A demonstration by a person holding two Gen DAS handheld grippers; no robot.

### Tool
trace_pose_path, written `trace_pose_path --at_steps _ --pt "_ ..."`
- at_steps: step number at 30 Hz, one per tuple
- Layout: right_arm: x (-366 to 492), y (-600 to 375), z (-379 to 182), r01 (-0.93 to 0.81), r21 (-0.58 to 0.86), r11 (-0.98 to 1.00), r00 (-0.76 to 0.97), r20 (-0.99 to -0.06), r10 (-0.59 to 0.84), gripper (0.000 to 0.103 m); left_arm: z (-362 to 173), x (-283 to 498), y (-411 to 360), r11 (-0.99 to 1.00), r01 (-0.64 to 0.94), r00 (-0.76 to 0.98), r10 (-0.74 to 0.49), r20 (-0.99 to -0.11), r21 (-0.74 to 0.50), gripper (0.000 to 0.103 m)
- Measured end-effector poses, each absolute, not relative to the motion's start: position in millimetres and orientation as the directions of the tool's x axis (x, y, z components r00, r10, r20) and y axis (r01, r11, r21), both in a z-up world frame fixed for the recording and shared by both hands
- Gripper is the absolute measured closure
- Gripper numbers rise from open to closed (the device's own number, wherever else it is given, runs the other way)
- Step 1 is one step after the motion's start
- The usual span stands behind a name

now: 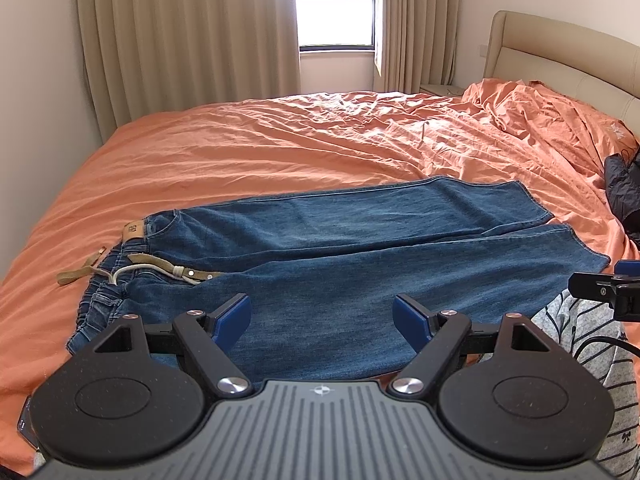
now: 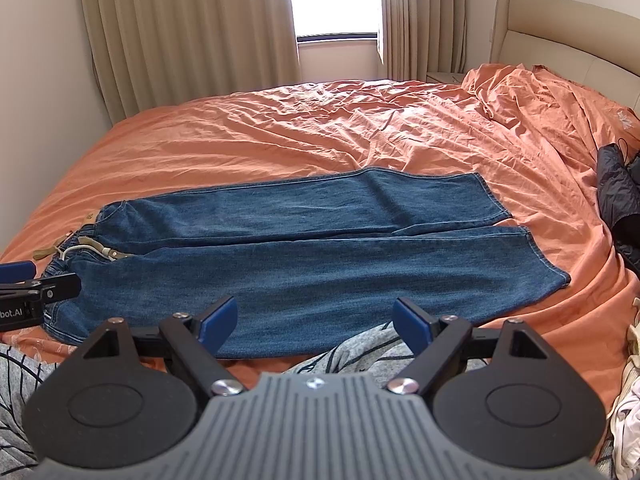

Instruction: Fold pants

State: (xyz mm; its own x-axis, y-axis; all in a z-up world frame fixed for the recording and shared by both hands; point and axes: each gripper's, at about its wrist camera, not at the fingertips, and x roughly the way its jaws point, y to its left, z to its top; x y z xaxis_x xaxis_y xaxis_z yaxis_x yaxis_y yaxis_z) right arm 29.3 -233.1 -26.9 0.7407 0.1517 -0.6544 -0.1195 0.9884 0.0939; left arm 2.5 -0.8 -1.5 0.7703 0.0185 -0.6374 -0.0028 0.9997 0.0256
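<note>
The blue denim pants lie flat on the orange-sheeted bed, legs side by side, waistband to my left, hems to my right, so a lengthwise fold is easy. My left gripper and right gripper hover above the near edge, jaws spread and empty, ready to pinch the closer leg.

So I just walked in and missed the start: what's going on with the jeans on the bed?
A person holds a two-finger gripper in each hand over a pair of blue jeans spread flat on the orange bedsheet, waistband to the left, both legs side by side. Nothing is folded yet. The left gripper and the right gripper both hover open near the jeans' close edge, gripping nothing. A grey striped garment lies beside that edge.
</note>
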Motion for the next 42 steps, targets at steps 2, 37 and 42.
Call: trace_pose_path --at_steps 2,37,42 --pt "30 -234 -27 -0.12 0.093 0.988 0.741 -0.655 0.151 0.022 -2 2 0 1.0 -0.002 0.771 0.017 -0.637 0.024 0.009" --pt "87 -232 -40 -0.256 0.073 0.964 0.824 -0.506 0.257 0.024 -7 47 82 0.998 -0.033 0.785 -0.011 -0.619 -0.059 0.033" --pt "128 -231 -62 -0.254 0.101 0.962 0.811 -0.52 0.269 0.049 -20 78 128 0.996 -0.072 0.768 0.02 -0.64 -0.055 0.057"
